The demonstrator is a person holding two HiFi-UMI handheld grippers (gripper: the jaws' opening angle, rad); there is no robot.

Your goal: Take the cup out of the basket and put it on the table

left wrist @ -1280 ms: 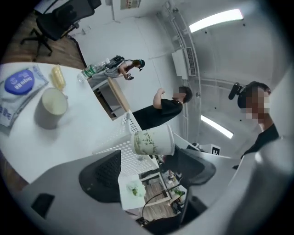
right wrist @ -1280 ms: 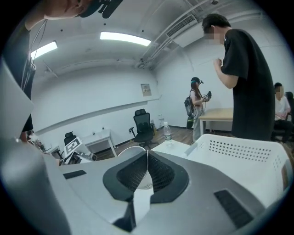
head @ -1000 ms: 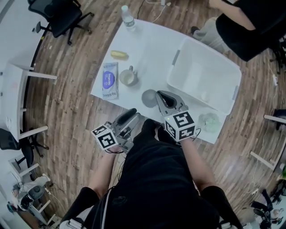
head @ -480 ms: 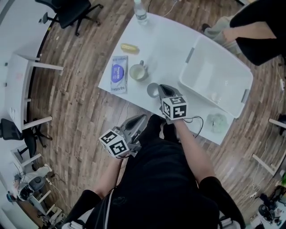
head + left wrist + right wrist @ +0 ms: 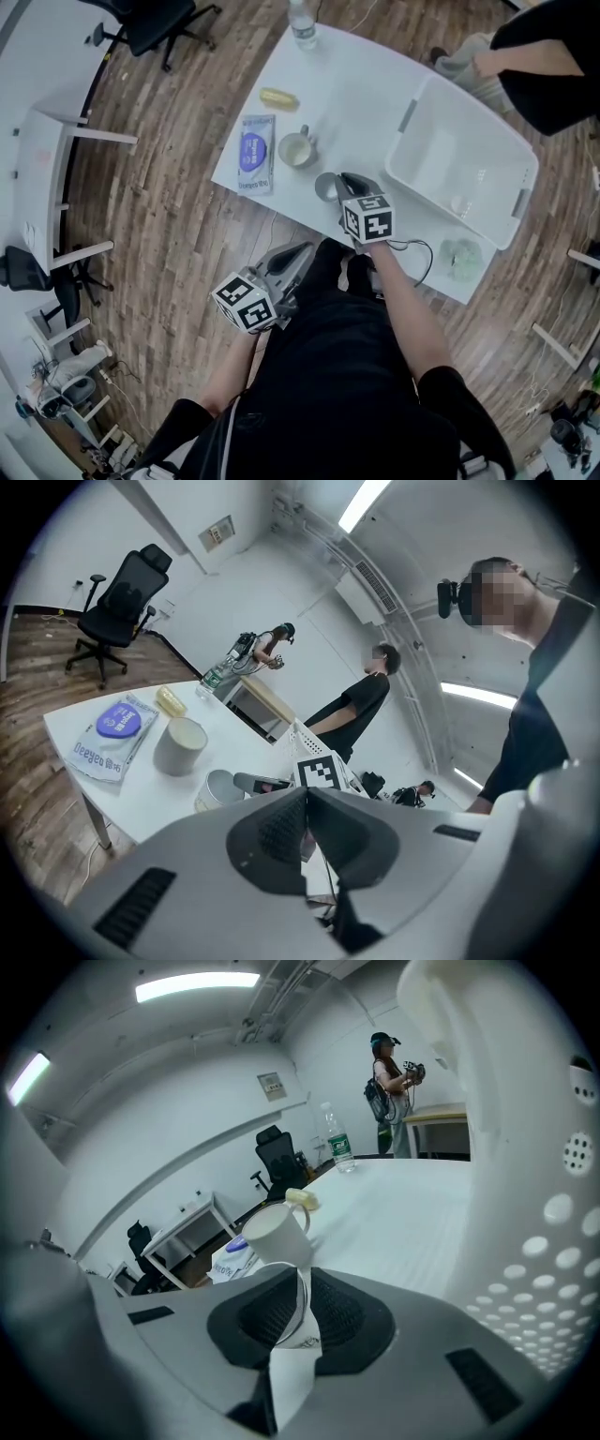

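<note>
No text is coming through clearly enough to read. The packet (image 5: 111, 735) on the worktop (image 5: 375, 103) is showing blue lettering along its edge and a round purple label, but the letters are too small and warped to make out. The wall sign (image 5: 271, 1085) is showing only dark smudges. The bottle (image 5: 339, 1150) is wearing a green label, unreadable. The cup (image 5: 298, 1335) is carrying a tiny dark print, also illegible.

Left gripper (image 5: 300, 251) jaws gone from partly apart to fully closed with nothing between them, right gripper (image 5: 349, 180) reached further over the table (image 5: 375, 103), arm more outstretched, grey cup (image 5: 325, 188) shifted slightly toward the mug (image 5: 297, 148)
</note>
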